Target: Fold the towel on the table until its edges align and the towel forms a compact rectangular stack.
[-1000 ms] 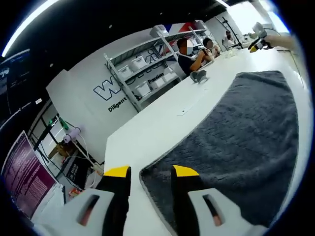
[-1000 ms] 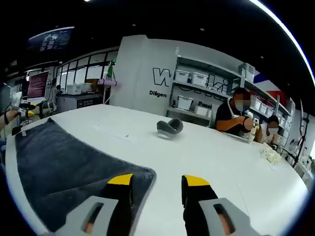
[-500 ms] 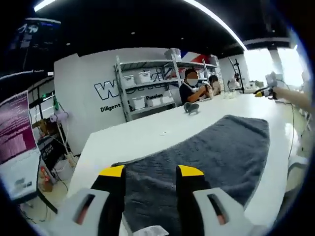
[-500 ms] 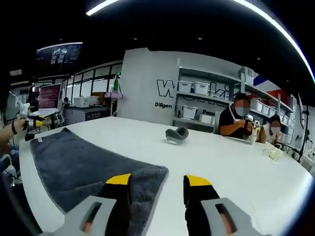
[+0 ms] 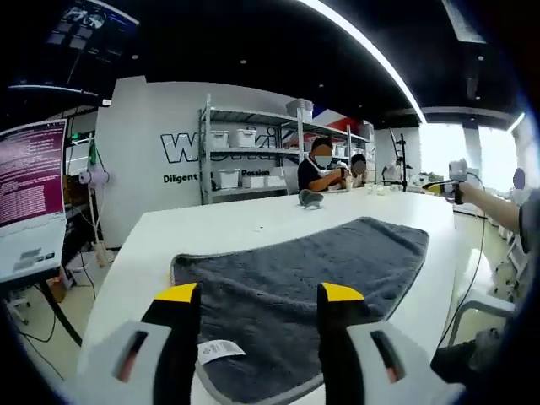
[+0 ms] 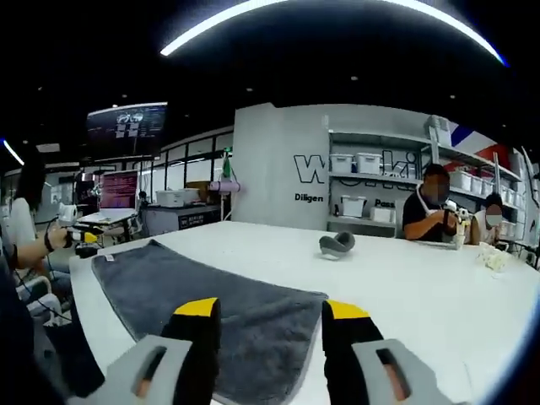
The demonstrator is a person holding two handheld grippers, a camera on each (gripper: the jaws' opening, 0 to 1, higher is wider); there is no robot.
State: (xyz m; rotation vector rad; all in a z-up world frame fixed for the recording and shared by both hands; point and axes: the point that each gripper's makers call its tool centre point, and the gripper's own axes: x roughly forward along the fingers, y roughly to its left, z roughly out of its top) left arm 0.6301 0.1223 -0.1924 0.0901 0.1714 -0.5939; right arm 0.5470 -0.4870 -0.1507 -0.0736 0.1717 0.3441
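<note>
Two grippers, left and right, are held with jaws apart above the towel spread on the counter.

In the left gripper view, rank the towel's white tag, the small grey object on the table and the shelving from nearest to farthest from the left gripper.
1. White tag, between the jaws.
2. Grey object, far across the table.
3. Shelving, against the back wall.

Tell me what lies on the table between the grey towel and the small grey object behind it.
Nothing: in the right gripper view, bare white table separates the towel from the grey object.
</note>
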